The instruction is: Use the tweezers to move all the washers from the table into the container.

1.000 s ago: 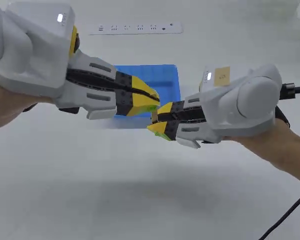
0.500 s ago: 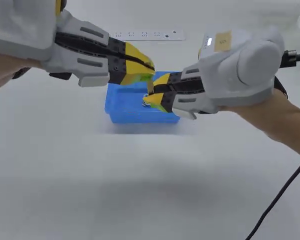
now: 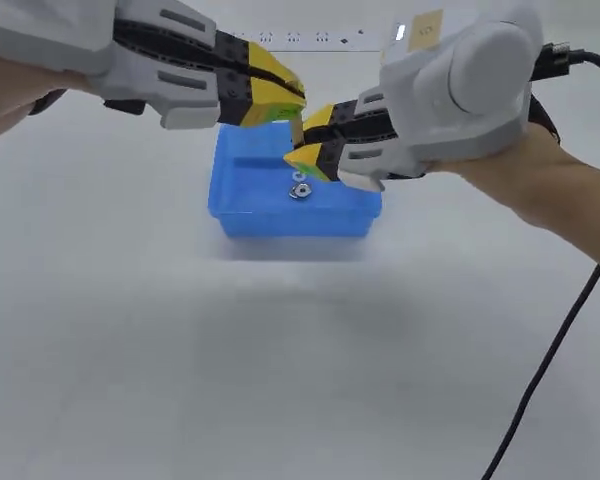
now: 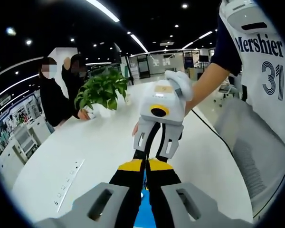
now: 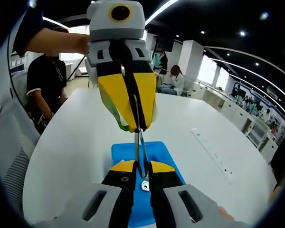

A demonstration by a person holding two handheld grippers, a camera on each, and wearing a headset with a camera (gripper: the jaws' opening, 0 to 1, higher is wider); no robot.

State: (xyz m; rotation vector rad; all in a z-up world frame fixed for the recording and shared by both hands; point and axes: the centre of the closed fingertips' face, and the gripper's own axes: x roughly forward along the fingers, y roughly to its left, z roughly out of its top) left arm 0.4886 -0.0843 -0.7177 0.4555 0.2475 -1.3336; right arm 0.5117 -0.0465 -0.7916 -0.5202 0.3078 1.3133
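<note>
Right gripper [image 3: 308, 152]: comes in from the right and sits nearest of the pair, jaws drawn in against the legs of the tweezers [image 5: 137, 128], low over the container. Left gripper [image 3: 285, 100]: comes in from the left, a little farther back and higher, jaws pressed together on the tweezers' upper end. The tool runs from one gripper down into the other (plainest in the right gripper view).

Near edge of the table [image 3: 280, 380]: bare white surface, no washer seen on it.

Middle of the table: blue container [image 3: 242, 205], open-topped, directly under both sets of jaws. Washers [image 3: 300, 188] lie on its floor near the middle, just below the tweezer tips. There seem to be two, but they are too small to count firmly. Cannot tell whether the tips touch one.

Far edge of the table: a white power strip [image 3: 290, 38], well apart from the work.

Progress, as a judgement: the washers in sight are already inside the container and none shows loose on the table, so the task looks at or near its end. The grippers hide some surface behind them, which would want checking.
</note>
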